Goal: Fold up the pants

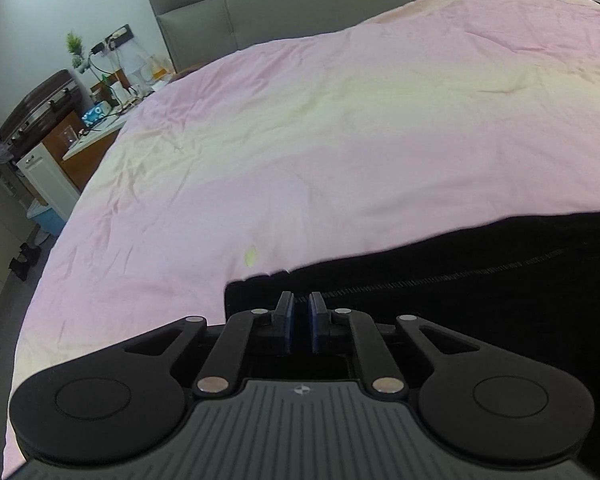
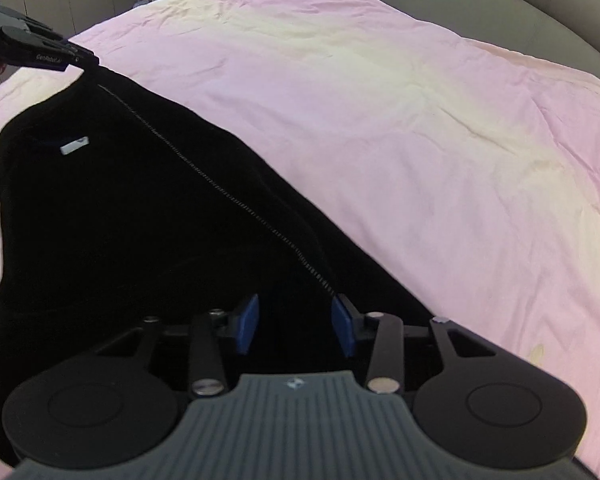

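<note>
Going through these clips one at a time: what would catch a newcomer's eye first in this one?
The black pants stand out, a dark slab against the pink bedsheet, with a pale stitched seam running diagonally from one gripper to the other. The left gripper pinches the far corner and lifts it into a peak, while the right gripper sits at the near edge with its jaws apart. A cluttered bedside table lies left of the bed.

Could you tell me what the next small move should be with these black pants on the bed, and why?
Probably close the right gripper on the pants before lifting. Its blue pads stand apart over the black cloth, pressing nothing, while the left gripper is nearly shut at the far corner, which the right wrist view shows already raised off the pink bedspread. Lifting one end alone would likely drag the fabric askew.
</note>
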A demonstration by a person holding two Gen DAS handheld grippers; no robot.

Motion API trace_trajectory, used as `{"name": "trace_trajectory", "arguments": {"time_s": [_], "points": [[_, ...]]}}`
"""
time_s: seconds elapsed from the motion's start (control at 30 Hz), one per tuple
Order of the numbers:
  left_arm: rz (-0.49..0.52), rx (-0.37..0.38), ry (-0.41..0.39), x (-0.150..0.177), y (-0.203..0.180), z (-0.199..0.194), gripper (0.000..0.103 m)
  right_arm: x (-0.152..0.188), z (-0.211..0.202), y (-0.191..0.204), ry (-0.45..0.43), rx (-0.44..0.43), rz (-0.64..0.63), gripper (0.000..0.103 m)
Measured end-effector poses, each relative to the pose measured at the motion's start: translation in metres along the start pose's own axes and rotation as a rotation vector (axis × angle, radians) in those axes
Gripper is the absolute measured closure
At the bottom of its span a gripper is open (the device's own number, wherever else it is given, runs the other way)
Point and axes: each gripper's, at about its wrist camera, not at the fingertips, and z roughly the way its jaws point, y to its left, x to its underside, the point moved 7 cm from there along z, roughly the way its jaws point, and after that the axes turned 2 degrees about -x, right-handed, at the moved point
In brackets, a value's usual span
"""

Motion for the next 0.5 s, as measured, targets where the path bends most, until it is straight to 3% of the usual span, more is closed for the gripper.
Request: {"name": "trace_trajectory", "arguments": {"time_s": [0.17, 0.27, 0.37, 0.5], "points": [[0.02, 0.154, 0.053, 0.04, -0.039, -0.05, 0.091, 0.048, -0.041, 0.024, -0.025, -0.064, 0.093, 0.062], [-0.001, 0.28, 0.064, 0.064, -0.071, -0.083, 0.079, 0.077, -0.062, 0.033, -0.053, -0.04, 0.154, 0.062], [-0.045, 0.388, 0.068, 0.087, -0.102, -0.109, 0.058, 0.114, -0.087, 0.032, -0.073, -0.002, 0.213, 0.06], [-0.165, 0.478, 0.073, 0.108, -0.132, -0.123, 0.043, 0.158, -0.114, 0.002, -0.074, 0.092, 0.272, 0.056]]}}
